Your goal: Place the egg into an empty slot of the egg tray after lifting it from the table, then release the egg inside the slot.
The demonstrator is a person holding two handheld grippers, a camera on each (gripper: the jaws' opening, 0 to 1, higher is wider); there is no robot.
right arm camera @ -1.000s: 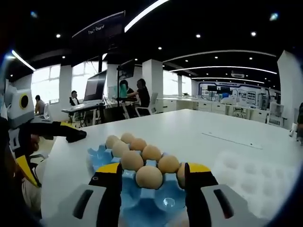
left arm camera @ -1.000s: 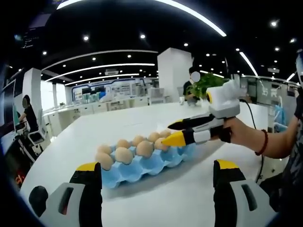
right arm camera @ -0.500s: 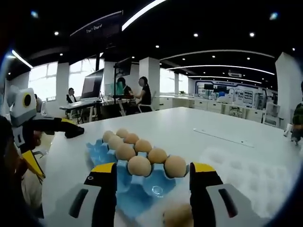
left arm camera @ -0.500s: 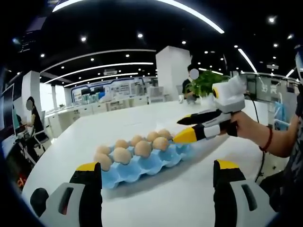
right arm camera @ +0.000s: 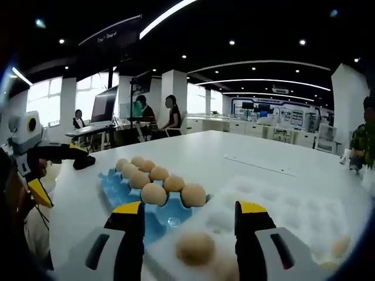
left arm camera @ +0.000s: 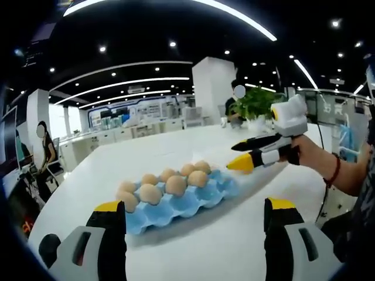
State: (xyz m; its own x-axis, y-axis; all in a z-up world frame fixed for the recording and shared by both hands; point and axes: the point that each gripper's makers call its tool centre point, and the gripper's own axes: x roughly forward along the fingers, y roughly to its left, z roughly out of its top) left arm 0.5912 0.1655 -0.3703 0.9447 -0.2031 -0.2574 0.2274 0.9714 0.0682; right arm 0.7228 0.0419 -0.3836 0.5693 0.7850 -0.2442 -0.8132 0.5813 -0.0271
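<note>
While the blue egg tray [left arm camera: 176, 202] sits mid-bench, the right claw [right arm camera: 190, 216], jaws apart and empty, frames a loose egg [right arm camera: 195, 247]; the left claw [left arm camera: 193, 216] waits apart.

Left gripper view: the egg tray [left arm camera: 181, 202] lies mid-frame on the table [left arm camera: 234, 246], eggs [left arm camera: 167, 184] in its far slots, with the right gripper [left arm camera: 241, 155] at centre right, just beyond the tray's right end. Right gripper view: a second tray [right arm camera: 281, 205] lies right of the egg tray, an egg [right arm camera: 195, 247] in its near slot at lower centre; the left gripper [right arm camera: 61, 172] sits at the left edge.
</note>
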